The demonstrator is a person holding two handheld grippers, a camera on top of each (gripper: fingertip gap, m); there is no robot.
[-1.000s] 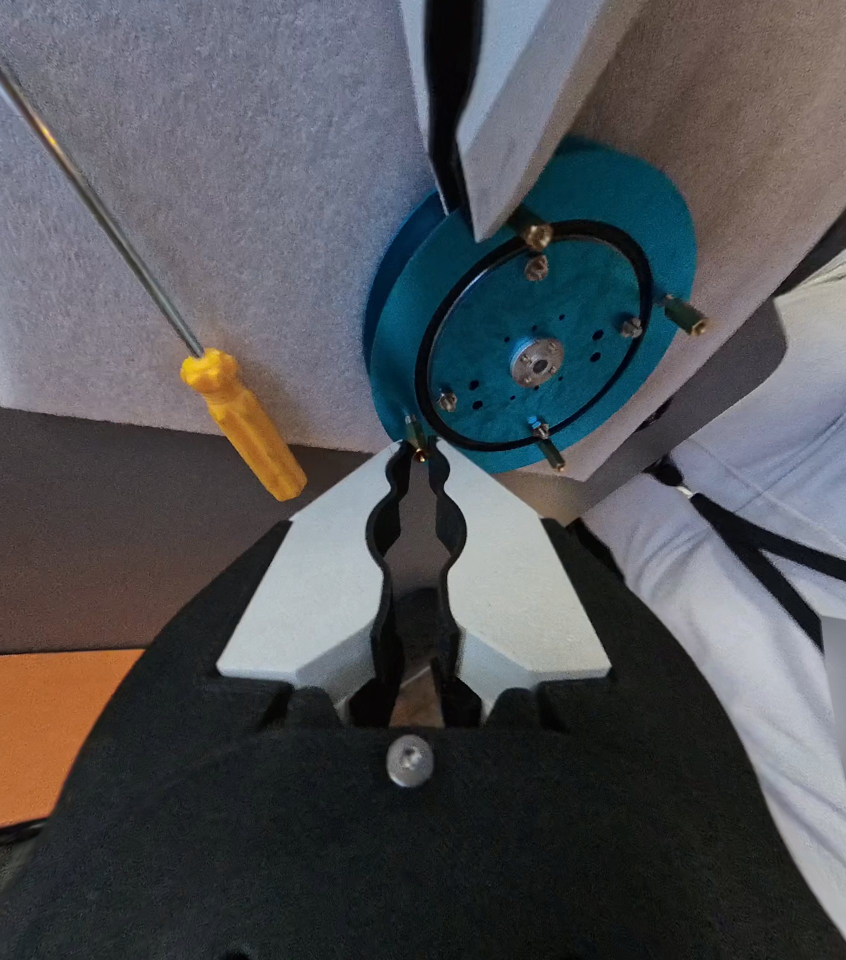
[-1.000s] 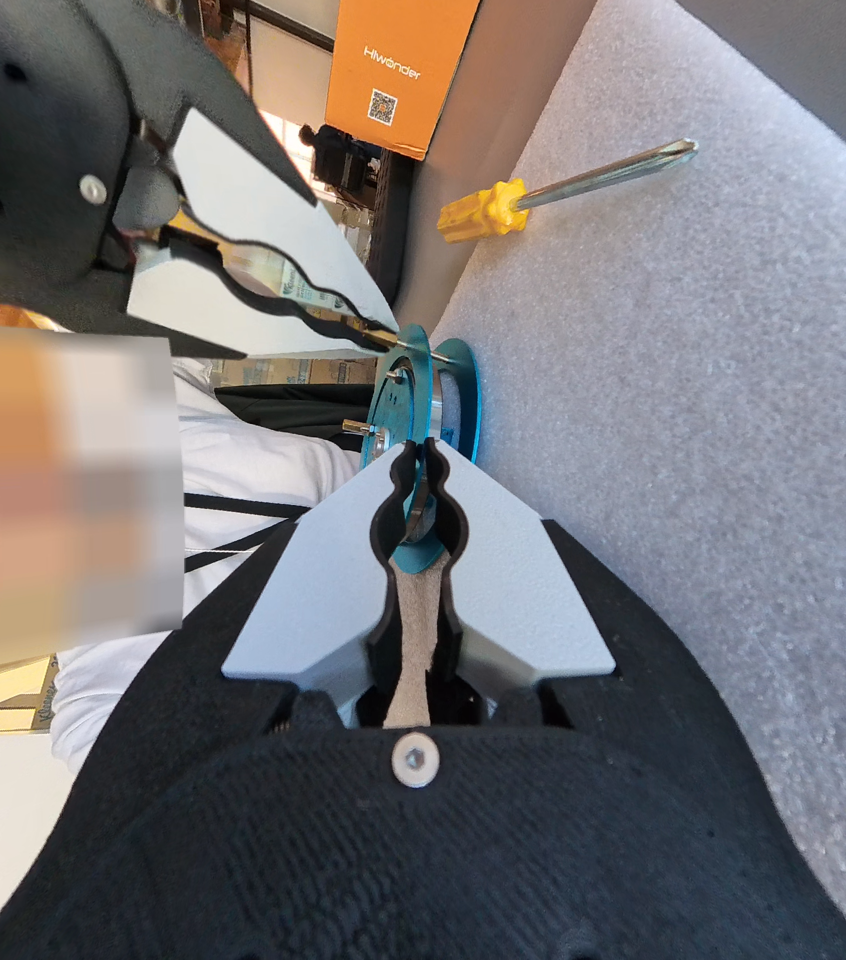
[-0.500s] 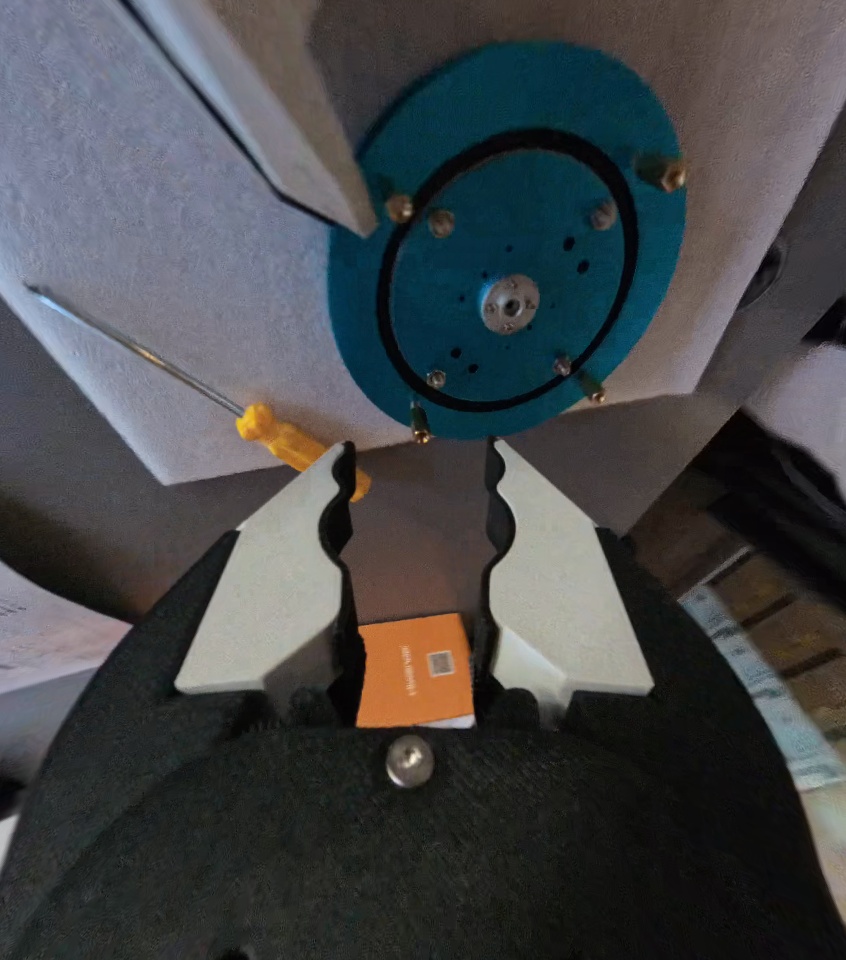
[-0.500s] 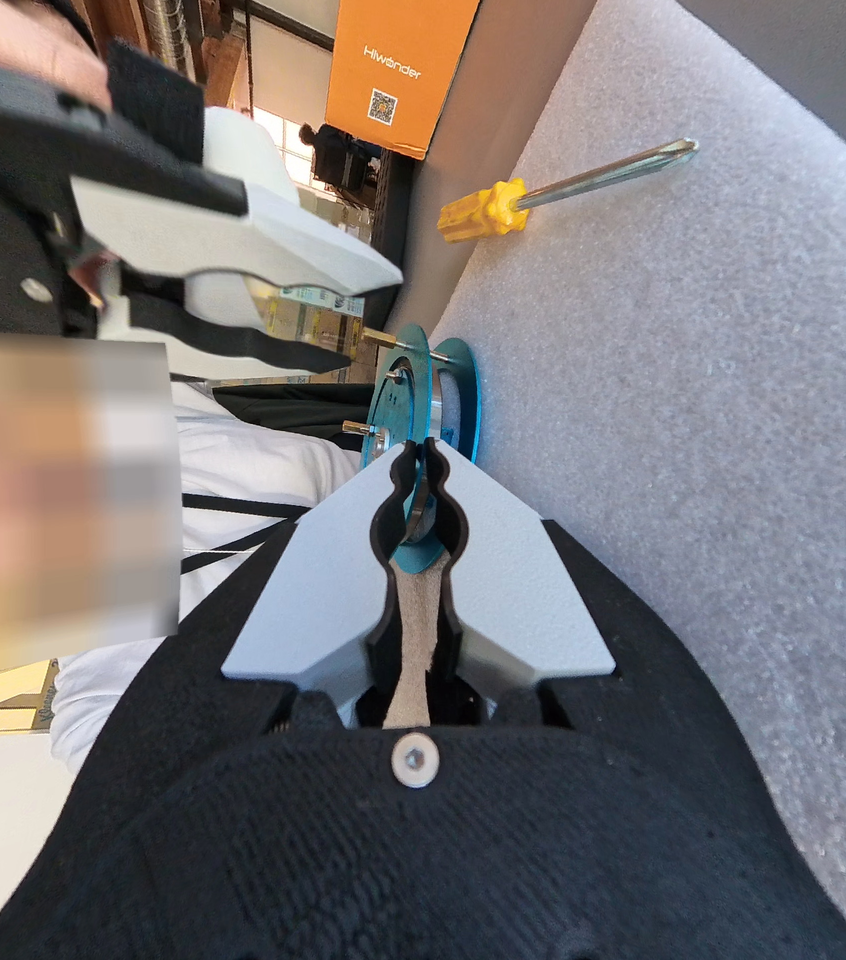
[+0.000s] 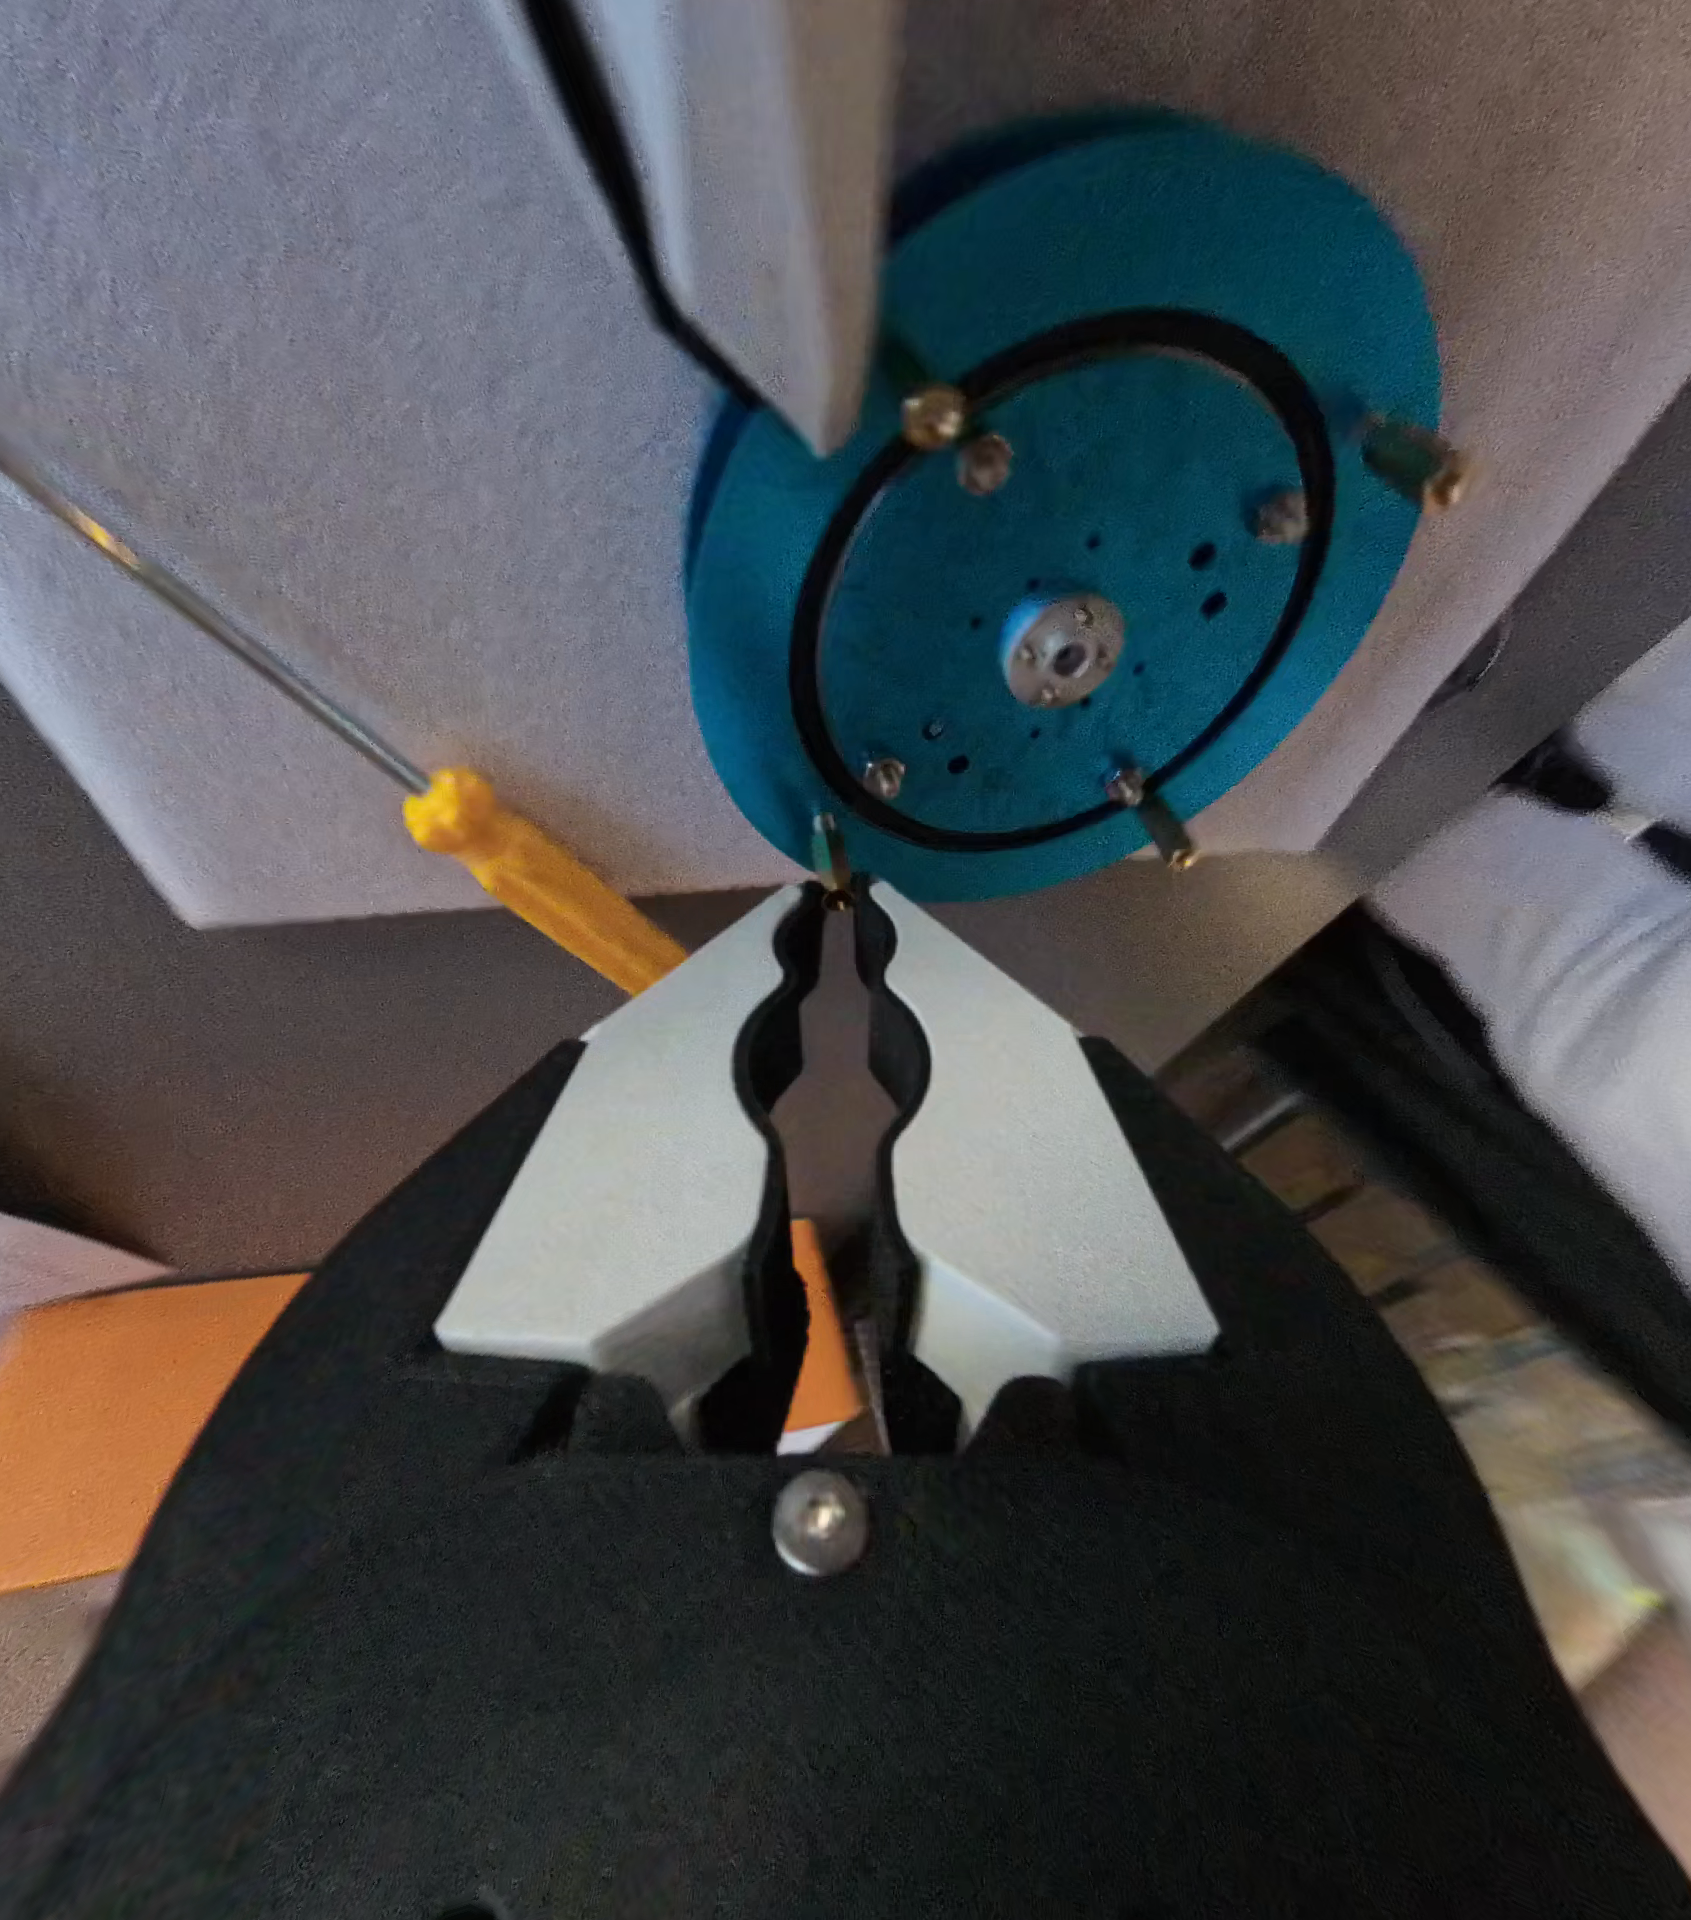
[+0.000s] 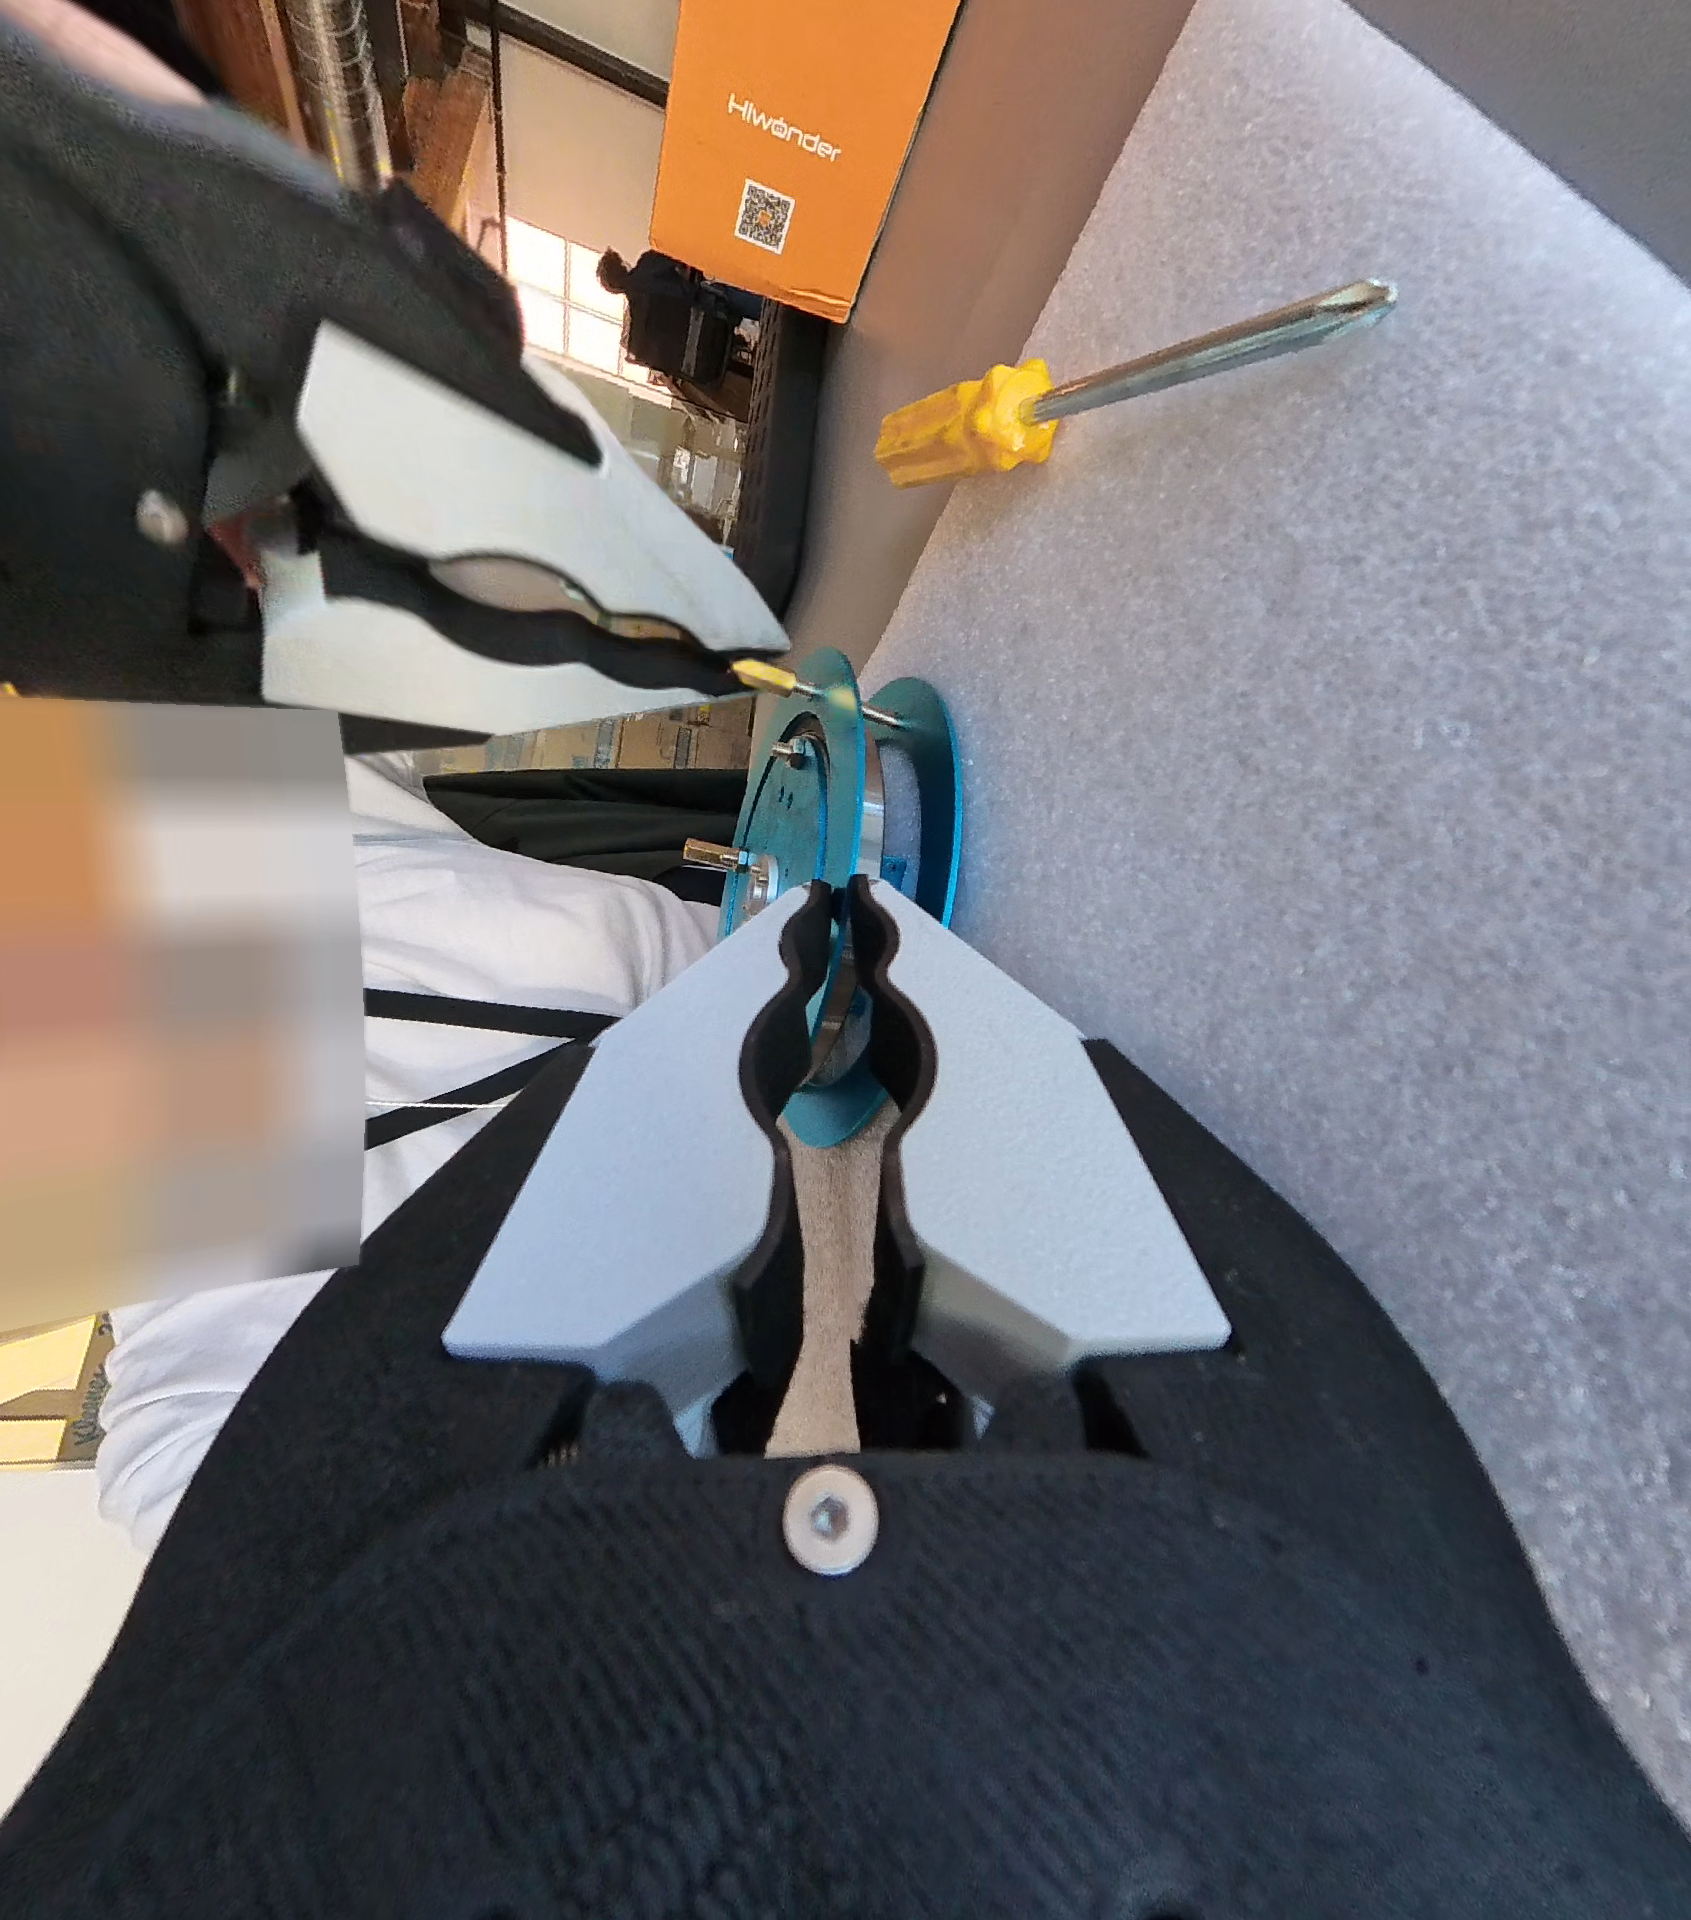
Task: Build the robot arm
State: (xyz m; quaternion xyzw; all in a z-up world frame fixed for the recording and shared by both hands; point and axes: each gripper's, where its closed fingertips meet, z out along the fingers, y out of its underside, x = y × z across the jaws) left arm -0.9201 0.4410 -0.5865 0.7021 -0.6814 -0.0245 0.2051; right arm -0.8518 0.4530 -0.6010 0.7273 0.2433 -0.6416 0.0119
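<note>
A wide sheet of grey foam (image 6: 1392, 935) is seen filling the scene, with the edge of a dark table (image 5: 145, 1039) beside it and an orange box (image 6: 799, 145) standing past the foam's far edge. A person's white sleeve (image 5: 1599, 1091) is caught at the side. On the foam a blue disc assembly (image 5: 1059, 582) is found — two round plates stacked with a gap between, ringed in black, a silver hub at the centre, and small brass posts standing out of its face. The right gripper (image 6: 841, 894) is clamped on the rim of the upper plate, jaws pinched tight around the thin blue edge. The left gripper (image 5: 836, 899) is closed on the tip of one brass post (image 5: 828, 862) at the disc's rim — the post is seen nipped right between the fingertips. A yellow-handled screwdriver (image 6: 1080, 400) is left lying flat on the foam, well apart from the disc, its shaft pointed away from both grippers.
</note>
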